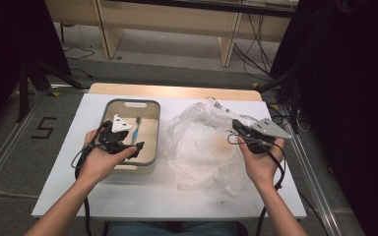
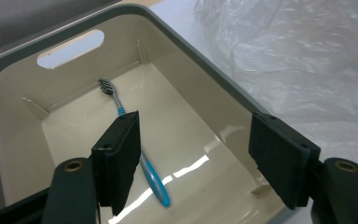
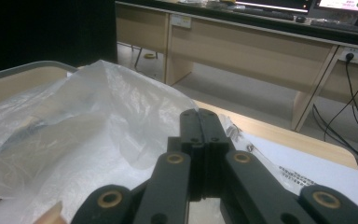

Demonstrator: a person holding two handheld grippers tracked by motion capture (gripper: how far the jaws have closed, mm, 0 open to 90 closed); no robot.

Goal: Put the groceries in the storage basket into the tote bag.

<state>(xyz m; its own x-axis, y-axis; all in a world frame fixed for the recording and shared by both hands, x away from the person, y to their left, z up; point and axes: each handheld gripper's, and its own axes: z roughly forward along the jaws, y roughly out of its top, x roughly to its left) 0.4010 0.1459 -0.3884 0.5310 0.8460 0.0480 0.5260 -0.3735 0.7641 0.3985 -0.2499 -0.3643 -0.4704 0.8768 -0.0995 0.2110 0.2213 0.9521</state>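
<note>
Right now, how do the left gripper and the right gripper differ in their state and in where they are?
The left gripper has its fingers wide apart; the right gripper has its fingers shut together. The left gripper hangs over the grey tub, above the blue toothbrush; the right gripper is at the clear plastic bag. Both are black and held in one hand each.
</note>
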